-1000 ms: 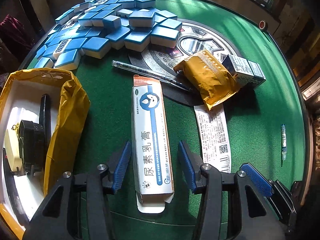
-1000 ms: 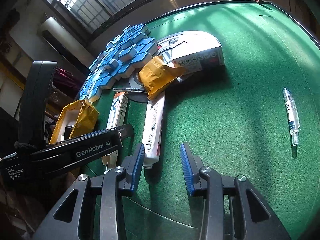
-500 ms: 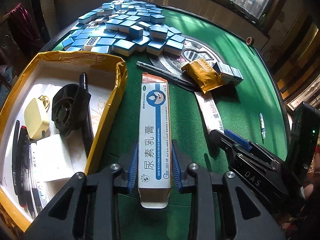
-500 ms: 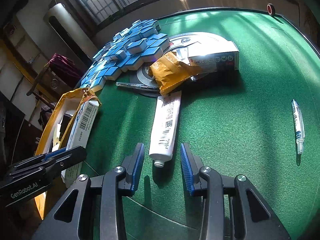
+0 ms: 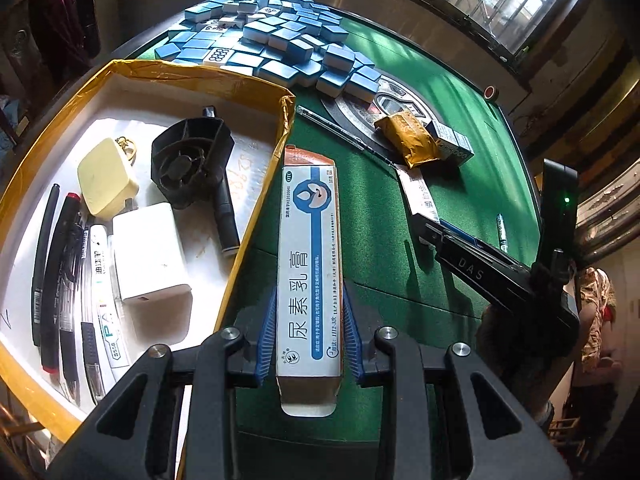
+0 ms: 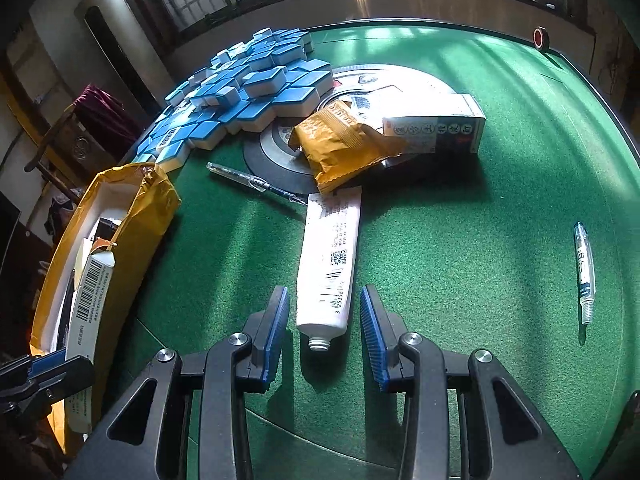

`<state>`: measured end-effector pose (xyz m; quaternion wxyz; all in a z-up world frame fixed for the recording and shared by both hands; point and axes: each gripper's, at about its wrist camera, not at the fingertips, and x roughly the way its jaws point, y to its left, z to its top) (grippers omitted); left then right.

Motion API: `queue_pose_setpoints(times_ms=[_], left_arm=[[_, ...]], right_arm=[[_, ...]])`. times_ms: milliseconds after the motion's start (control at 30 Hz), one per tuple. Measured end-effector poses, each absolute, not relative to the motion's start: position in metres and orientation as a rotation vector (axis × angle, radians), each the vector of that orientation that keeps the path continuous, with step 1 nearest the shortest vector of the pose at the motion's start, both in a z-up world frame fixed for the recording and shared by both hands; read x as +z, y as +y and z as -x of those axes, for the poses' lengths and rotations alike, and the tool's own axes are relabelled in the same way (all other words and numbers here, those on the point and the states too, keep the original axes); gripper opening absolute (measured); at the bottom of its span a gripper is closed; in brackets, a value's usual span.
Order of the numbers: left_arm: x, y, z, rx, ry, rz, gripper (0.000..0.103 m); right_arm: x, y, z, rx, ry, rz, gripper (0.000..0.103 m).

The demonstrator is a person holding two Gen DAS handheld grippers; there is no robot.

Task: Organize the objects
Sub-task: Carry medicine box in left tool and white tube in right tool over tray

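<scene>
My left gripper [image 5: 310, 292] is shut on a long white-and-blue ointment box [image 5: 310, 240], held off the green felt just right of the yellow-rimmed tray [image 5: 192, 70]. In the right wrist view the same box [image 6: 90, 304] hangs at the tray's [image 6: 132, 216] near edge. My right gripper [image 6: 324, 292] is open, low over the felt. An uncapped white tube [image 6: 330, 256] lies flat with its neck end between the fingers, and the pads do not touch it.
The tray holds a black fan [image 5: 188, 160], a cream tag [image 5: 106, 176], a white charger [image 5: 150, 252] and several pens. A pile of blue mahjong tiles [image 5: 276, 32] fills the far left. A yellow packet [image 6: 344, 144], a carton [image 6: 436, 132], a clear pen [image 6: 256, 182] and a vial [image 6: 583, 272] lie on the felt.
The left gripper shut on the ointment box, lifted it and carried it left toward the tray. The right gripper slid over the white tube, which now lies between its fingers.
</scene>
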<state>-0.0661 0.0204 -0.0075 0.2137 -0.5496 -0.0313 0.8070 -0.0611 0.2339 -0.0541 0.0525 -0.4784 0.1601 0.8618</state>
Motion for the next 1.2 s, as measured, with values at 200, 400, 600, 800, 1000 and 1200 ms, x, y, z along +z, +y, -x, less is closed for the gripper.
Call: queue_pose_setpoints(times_ms=[200,400,600,800,1000,1200], left_arm=[[-0.003,0.012,0.06,2.229,-0.106,1.51,0.028],[0.002,0.0,0.056,2.228,-0.142,1.493,0.028],[0.006,-0.008,0.051,2.216,-0.168,1.487,0.028],[0.015,-0.014,0.045,2.22,-0.187,1.454,0.028],[0.019,-0.027,0.042,2.232,-0.21,1.447,0.028],[0.025,-0.041,0.044,2.24,-0.256,1.439,0.028]], right_arm=[[-0.056,0.213,0.076,2.501,0.273,1.433,0.026],[-0.054,0.203,0.05,2.473,0.307,1.422,0.025],[-0.053,0.2,0.024,2.519,0.549,1.42,0.024],[-0.048,0.189,0.015,2.55,0.653,1.415,0.024],[-0.033,0.175,0.011,2.6,0.713,1.382,0.025],[-0.011,0.15,0.007,2.682,0.697,1.358,0.025]])
